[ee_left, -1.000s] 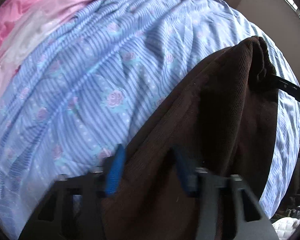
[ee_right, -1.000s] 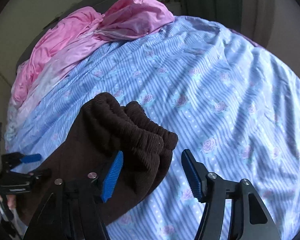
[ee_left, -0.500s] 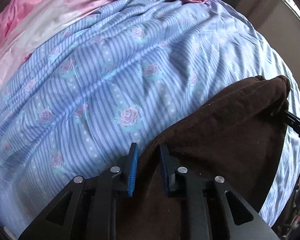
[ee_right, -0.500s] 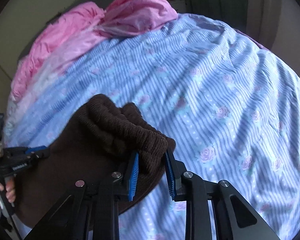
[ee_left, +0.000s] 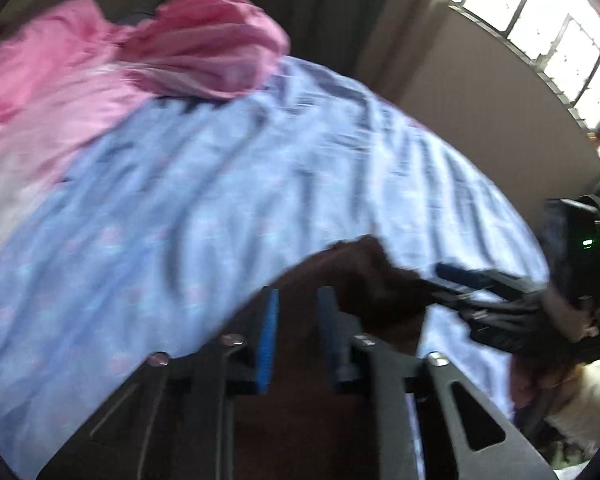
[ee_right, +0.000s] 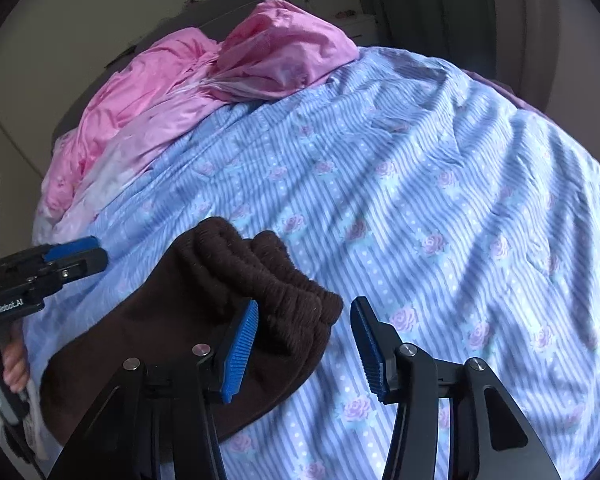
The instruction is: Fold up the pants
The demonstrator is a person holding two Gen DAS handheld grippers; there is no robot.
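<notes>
The dark brown pants (ee_right: pixel 172 320) lie folded on the blue striped floral bedsheet (ee_right: pixel 420 208), elastic waistband (ee_right: pixel 276 280) bunched toward the middle. My right gripper (ee_right: pixel 304 348) is open, and the waistband's edge lies between its blue pads (ee_right: pixel 240 344). My left gripper (ee_left: pixel 296 328) has its jaws close together, lifted off the pants (ee_left: pixel 364 280), with brown cloth behind the gap; the view is blurred. In the right wrist view the left gripper (ee_right: pixel 76 256) hovers left of the pants, free of the cloth. The right gripper (ee_left: pixel 468 284) shows at the waistband in the left wrist view.
A crumpled pink cover (ee_right: pixel 204 80) lies at the head of the bed. A wall and a bright window (ee_left: pixel 548 28) are to the right. The bed's near edge runs along the bottom left of the right wrist view.
My right gripper has opened and let go of the waistband. My left gripper has lifted up and away from the pants, tilting its view toward the window.
</notes>
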